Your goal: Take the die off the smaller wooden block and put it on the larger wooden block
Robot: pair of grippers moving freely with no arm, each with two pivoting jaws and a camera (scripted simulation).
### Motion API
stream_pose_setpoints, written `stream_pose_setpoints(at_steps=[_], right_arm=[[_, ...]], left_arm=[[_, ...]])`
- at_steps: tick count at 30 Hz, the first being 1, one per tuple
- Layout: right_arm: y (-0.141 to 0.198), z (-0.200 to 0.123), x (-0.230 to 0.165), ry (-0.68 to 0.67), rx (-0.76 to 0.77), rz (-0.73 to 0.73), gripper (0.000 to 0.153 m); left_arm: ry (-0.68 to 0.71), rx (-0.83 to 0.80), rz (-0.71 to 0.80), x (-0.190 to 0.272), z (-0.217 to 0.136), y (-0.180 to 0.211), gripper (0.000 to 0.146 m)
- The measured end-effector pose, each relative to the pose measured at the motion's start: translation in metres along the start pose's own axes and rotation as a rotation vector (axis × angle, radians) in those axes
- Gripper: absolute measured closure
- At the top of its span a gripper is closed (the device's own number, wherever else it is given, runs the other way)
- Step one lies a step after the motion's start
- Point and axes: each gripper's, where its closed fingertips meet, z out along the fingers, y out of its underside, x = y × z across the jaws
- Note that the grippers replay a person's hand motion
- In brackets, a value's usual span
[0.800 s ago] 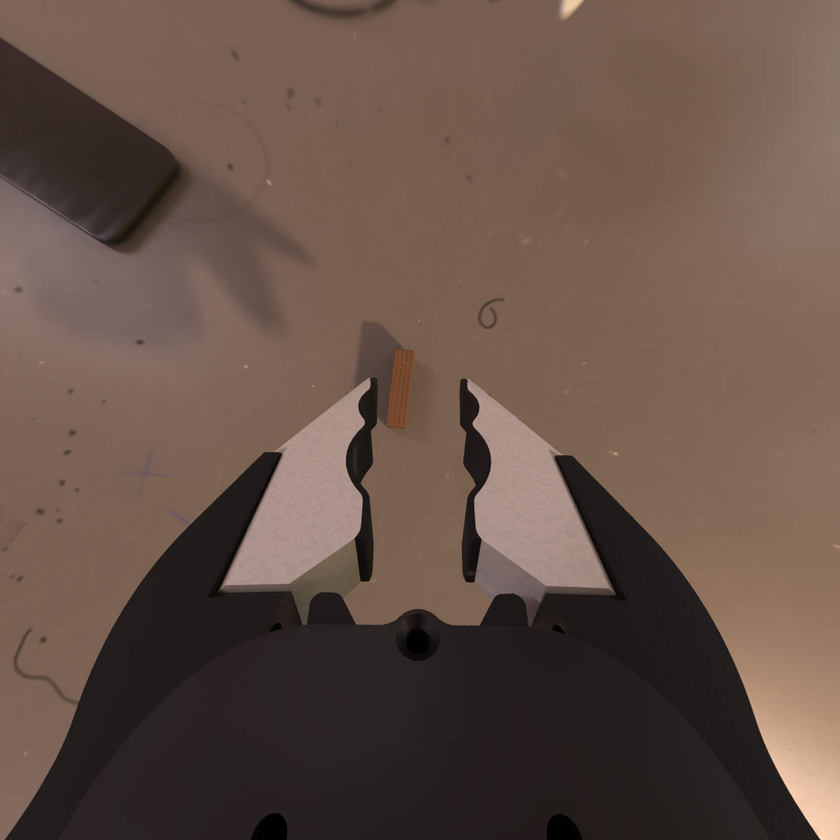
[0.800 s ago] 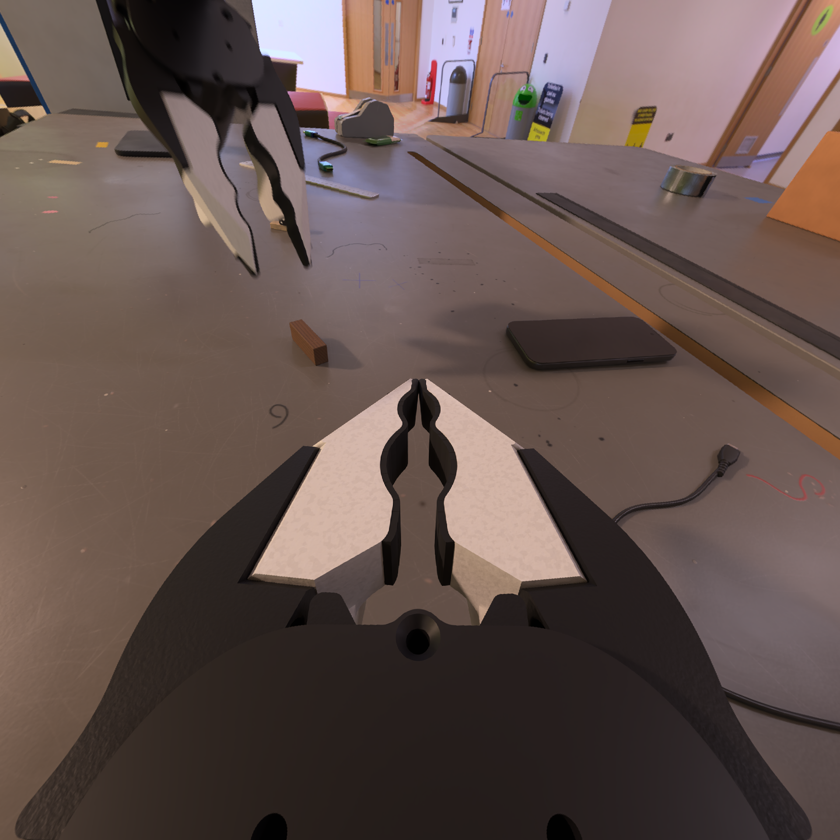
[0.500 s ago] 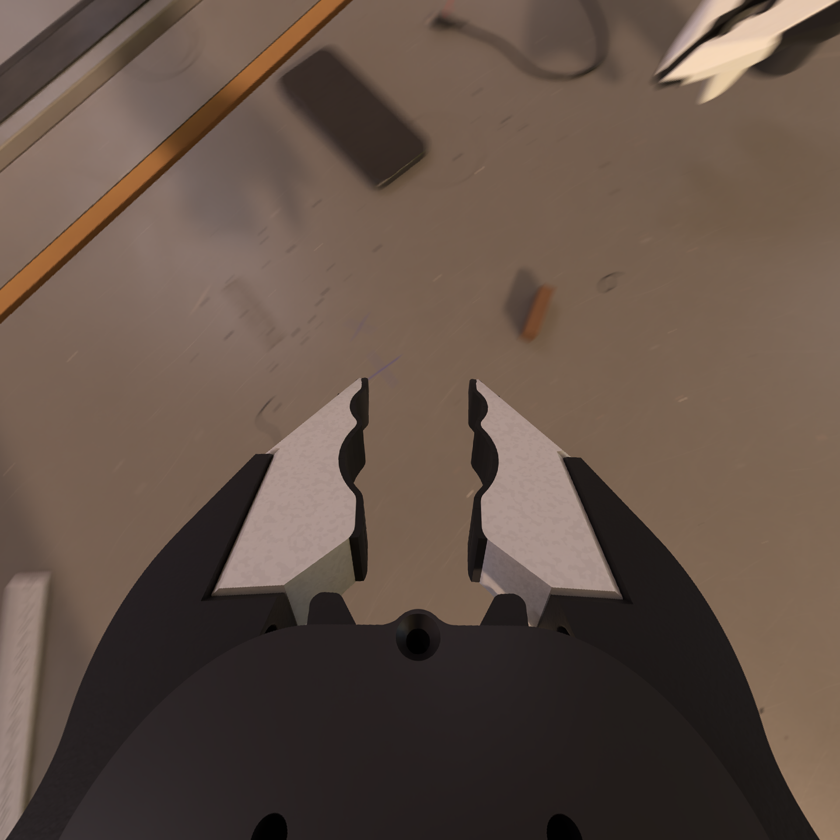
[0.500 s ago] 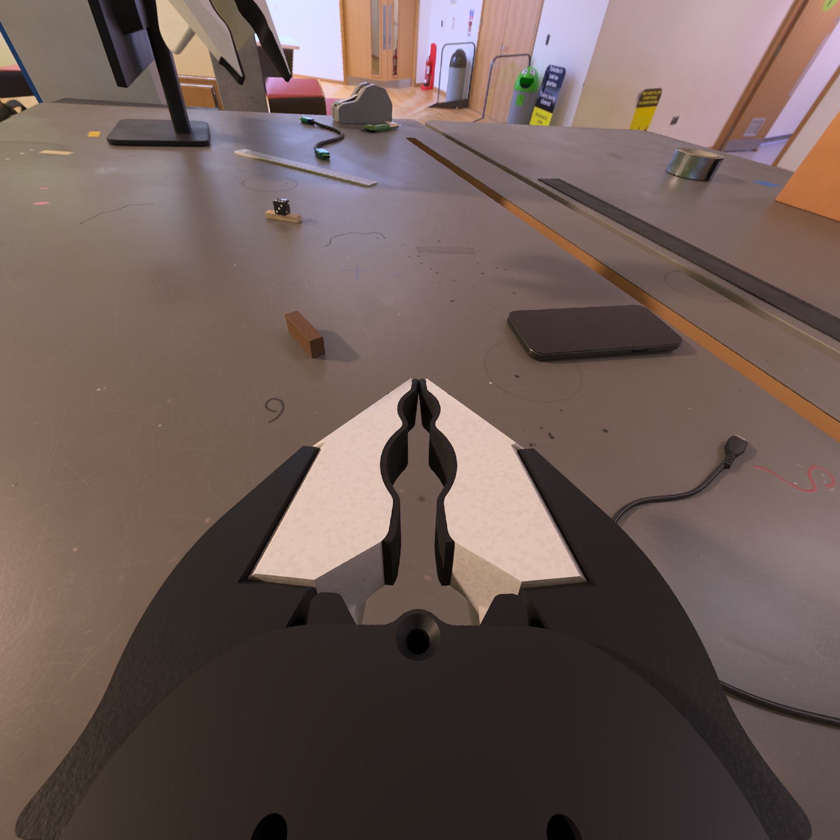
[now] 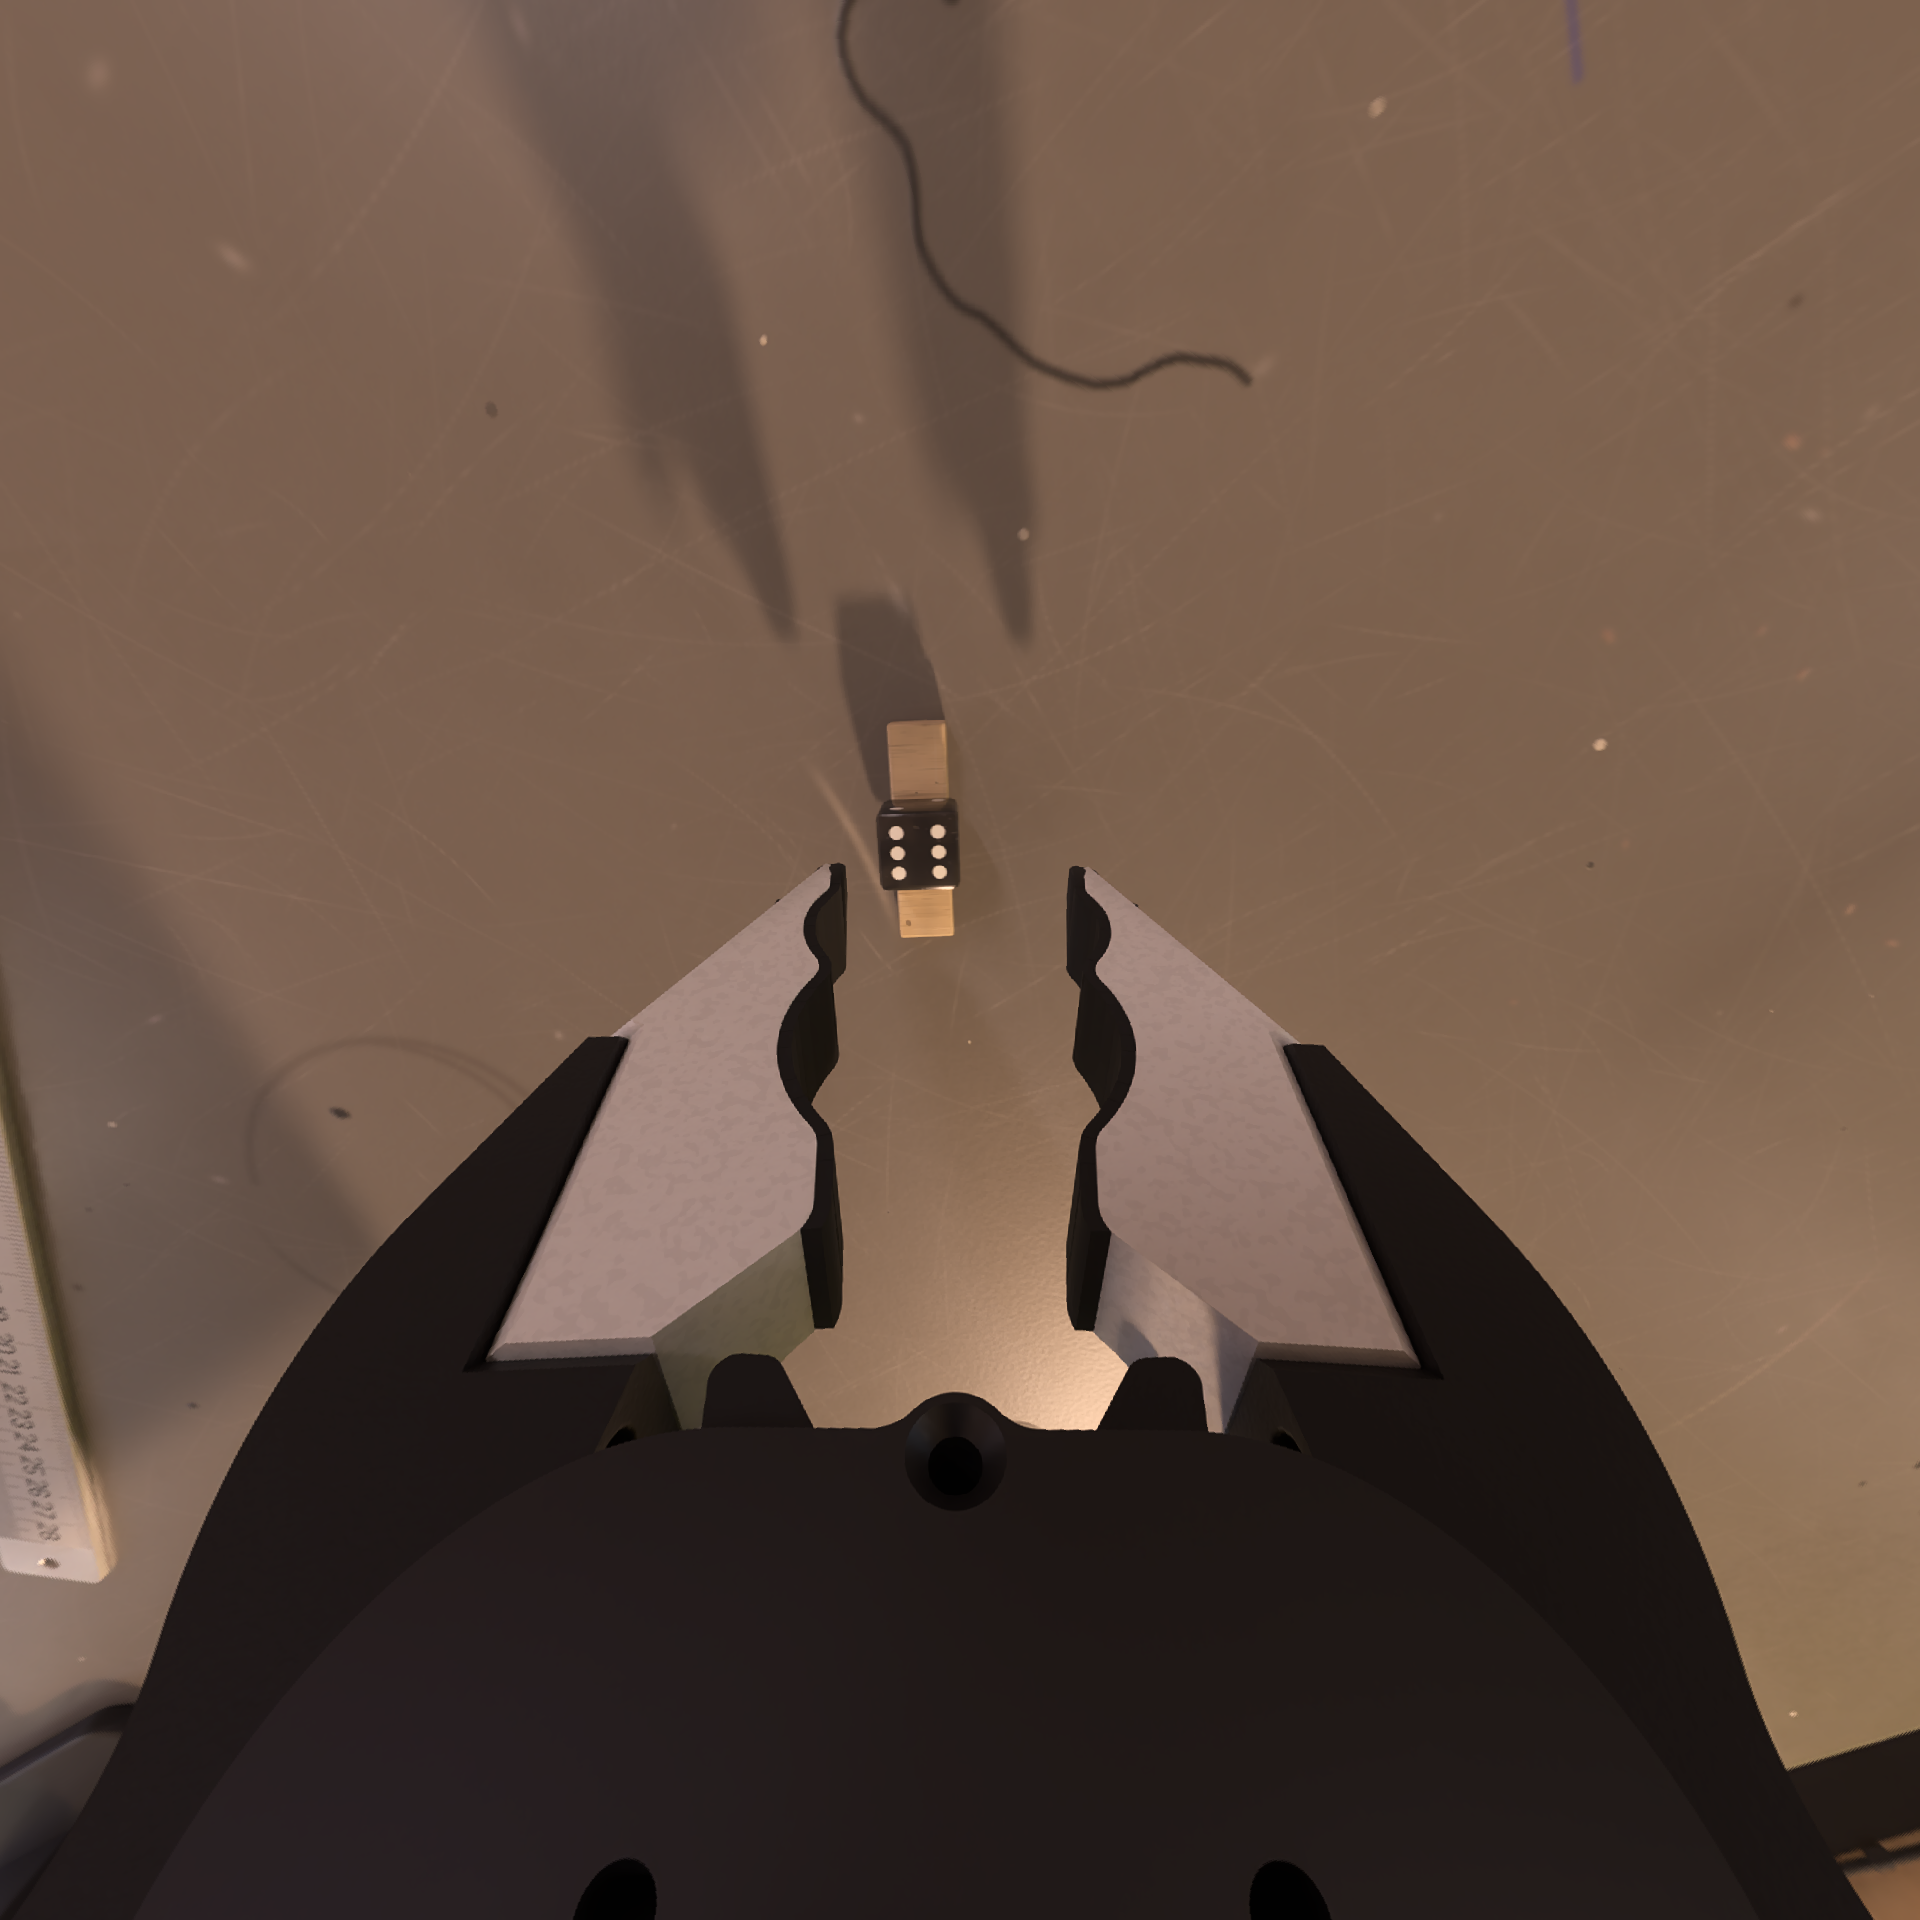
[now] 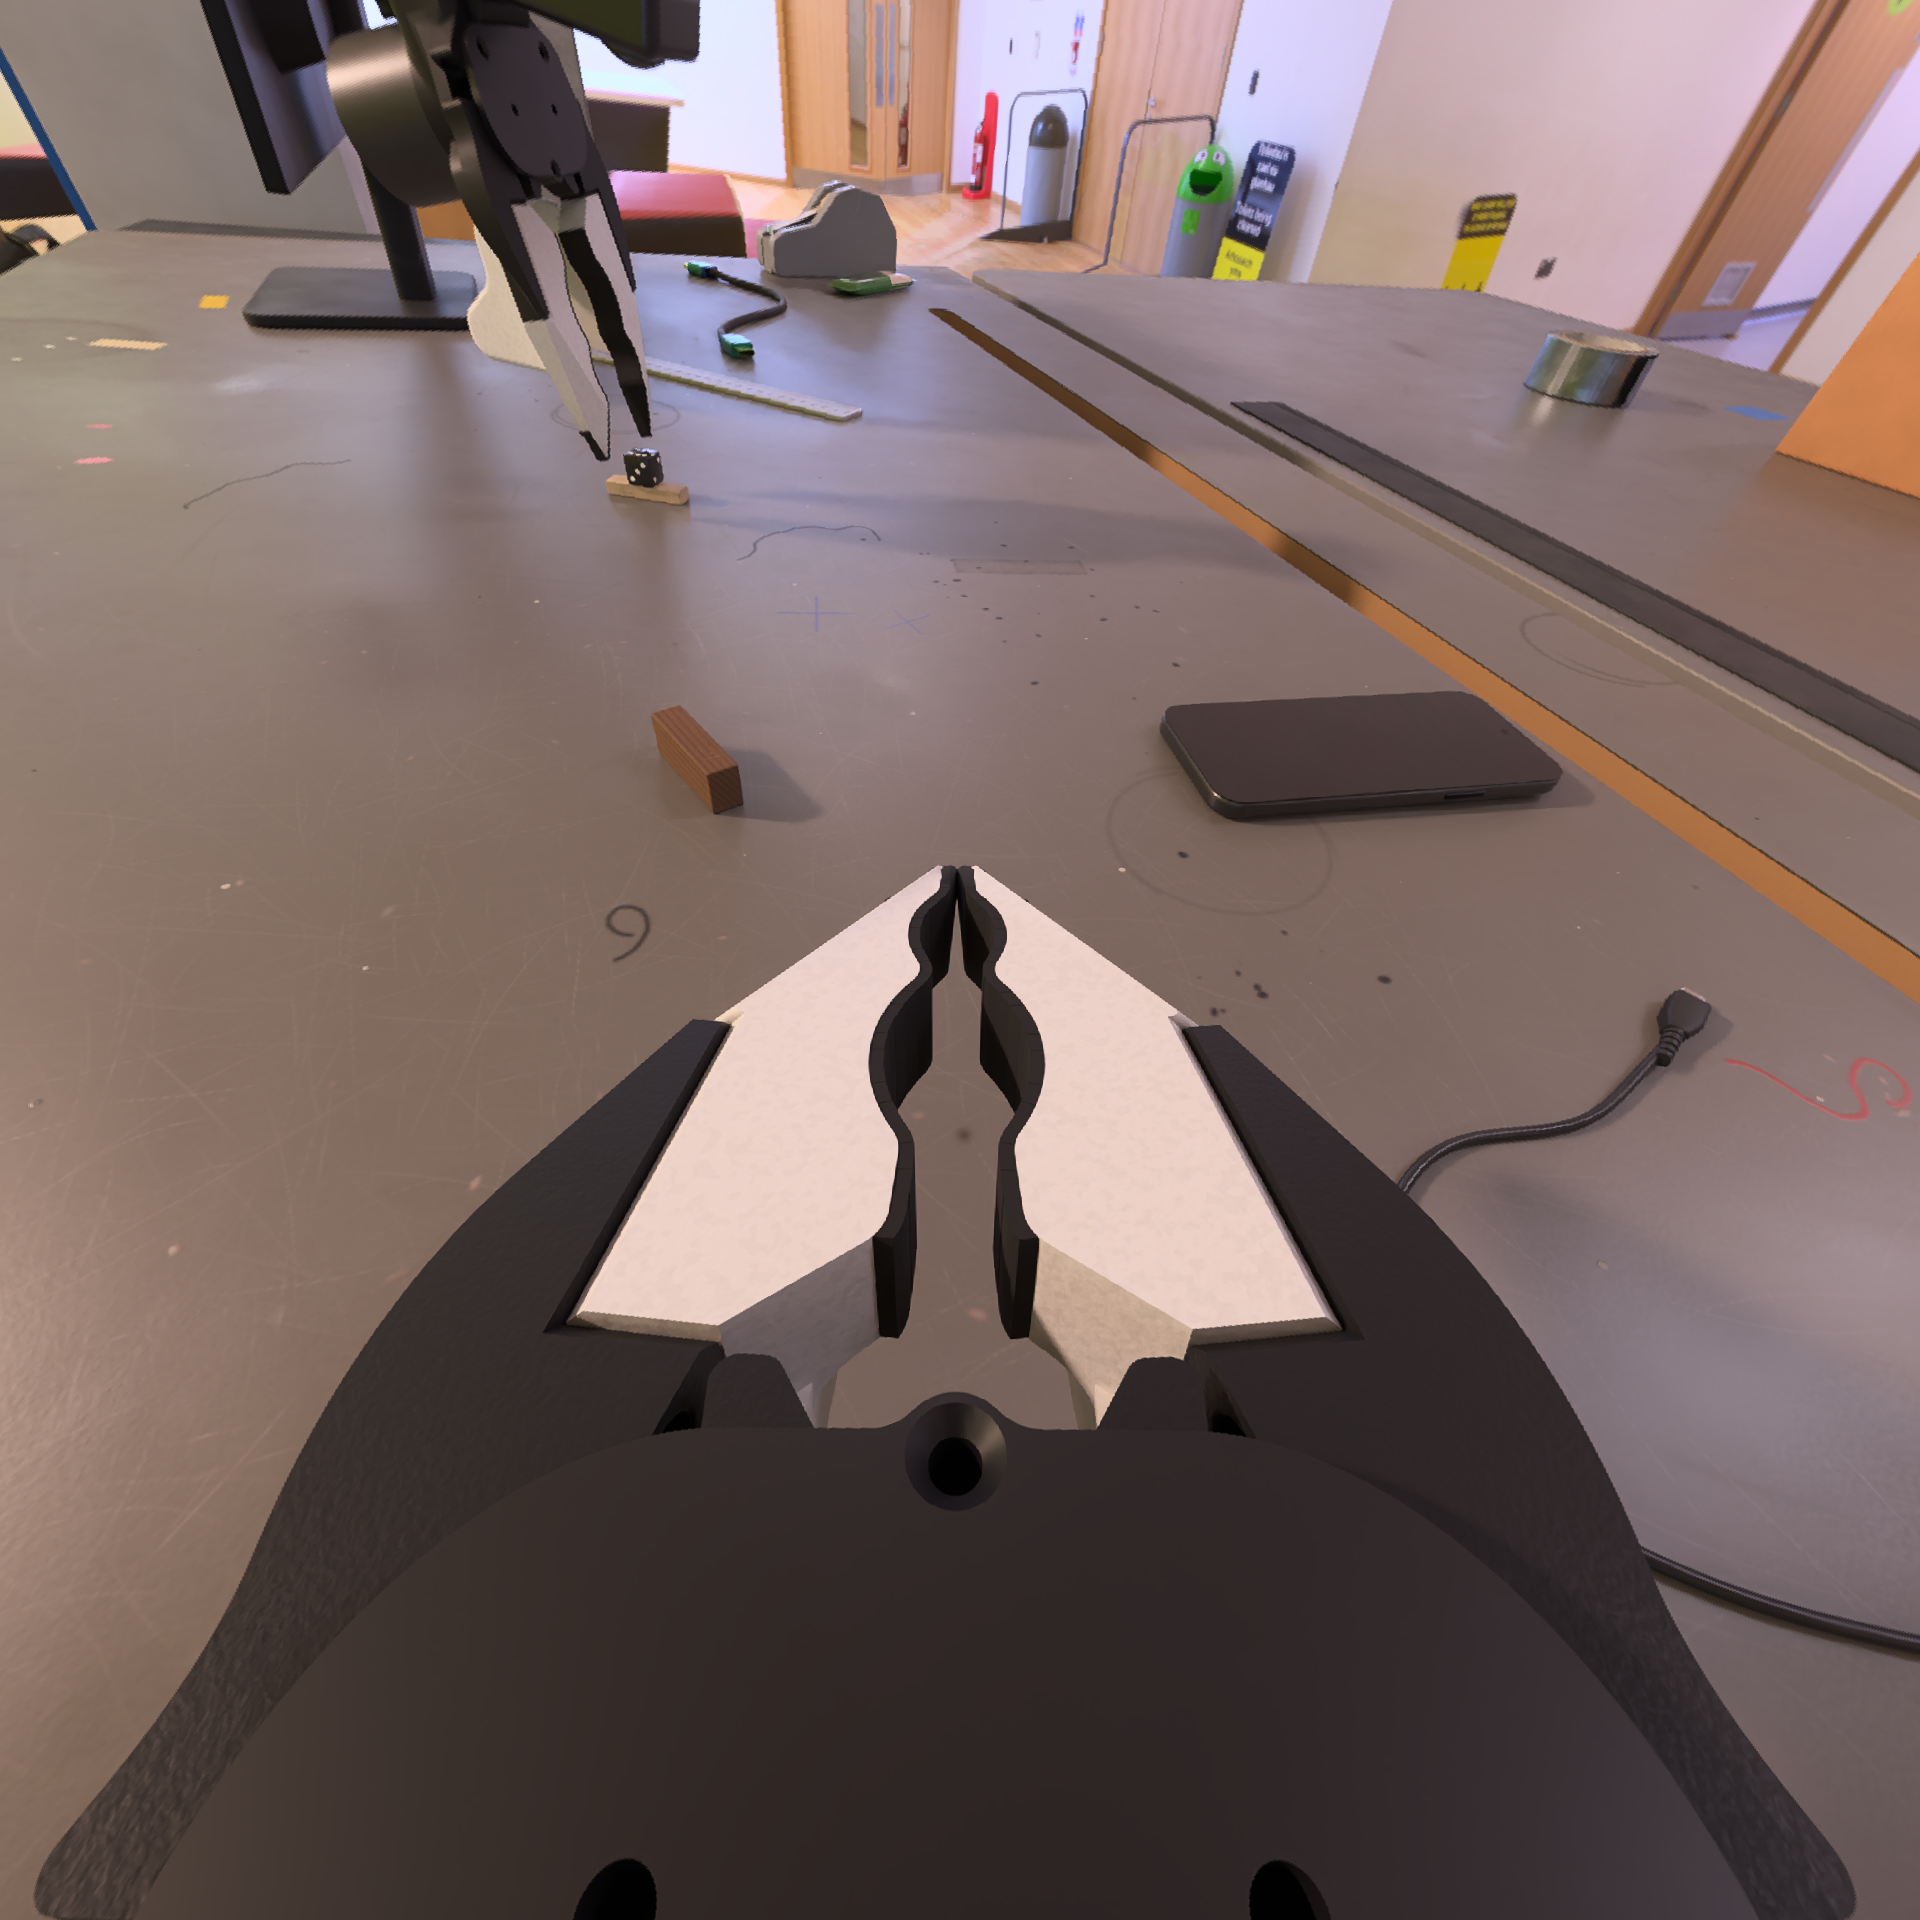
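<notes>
A black die [image 5: 918, 844] with white pips sits on a small pale wooden block [image 5: 917, 758] on the table. My left gripper [image 5: 956, 883] is open and empty, pointing down just above and slightly behind the die. In the right wrist view the die [image 6: 643, 467] on the pale block [image 6: 647, 491] lies far off, with the left gripper [image 6: 619, 442] right over it. A larger brown wooden block [image 6: 697, 758] lies nearer, left of centre. My right gripper [image 6: 956, 873] is shut and empty, low over the table.
A dark phone [image 6: 1356, 750] lies to the right of the brown block. A black cable [image 6: 1621, 1091] runs along the right. A ruler [image 5: 42, 1351] lies at the left, also seen far off [image 6: 748, 390]. A monitor stand [image 6: 358, 296] and a tape roll [image 6: 1588, 366] stand at the back.
My left gripper has swung away from above the brown block and moved far across the table, coming down over the die on the pale block. The right gripper has stayed still and shut.
</notes>
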Motion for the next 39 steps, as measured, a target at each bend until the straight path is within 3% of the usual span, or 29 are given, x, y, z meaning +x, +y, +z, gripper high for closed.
stream_pose_setpoints(at_steps=[6, 9, 14, 18, 21, 23, 25, 29, 33, 38, 39], right_arm=[[-0.001, -0.001, 0.0, 0.0, 0.003, 0.0, 0.153], [-0.001, -0.001, 0.0, 0.0, 0.004, -0.002, 0.153], [-0.001, -0.001, 0.001, 0.001, 0.003, -0.001, 0.153], [-0.003, -0.002, 0.0, 0.004, 0.009, -0.006, 0.153], [-0.005, -0.002, 0.0, 0.004, 0.016, -0.012, 0.153], [-0.005, -0.002, -0.001, 0.002, 0.015, -0.015, 0.153], [-0.005, -0.002, -0.002, 0.002, 0.013, -0.018, 0.153], [-0.007, -0.003, -0.003, 0.0, 0.015, -0.025, 0.153], [-0.008, -0.003, -0.005, -0.005, 0.018, -0.03, 0.153], [-0.009, -0.003, -0.005, -0.007, 0.021, -0.031, 0.153], [-0.009, -0.003, -0.005, -0.007, 0.021, -0.03, 0.153]], left_arm=[[-0.004, -0.042, -0.038, -0.006, 0.014, 0.006, 0.104], [0.004, -0.027, -0.053, -0.007, 0.014, 0.003, 0.13], [-0.008, 0.012, -0.057, -0.008, 0.009, 0.0, 0.13], [-0.073, 0.148, -0.01, 0.0, -0.036, -0.028, 0.13], [-0.013, 0.343, 0.123, 0.043, -0.082, -0.077, 0.13], [0.038, 0.399, 0.251, 0.087, -0.093, -0.107, 0.13], [0.121, 0.403, 0.381, 0.138, -0.084, -0.13, 0.13], [0.24, 0.298, 0.547, 0.209, -0.025, -0.148, 0.13], [0.266, 0.192, 0.59, 0.233, 0.022, -0.148, 0.13], [0.295, 0.161, 0.592, 0.241, 0.038, -0.147, 0.129], [0.29, 0.168, 0.586, 0.241, 0.04, -0.148, 0.12]])
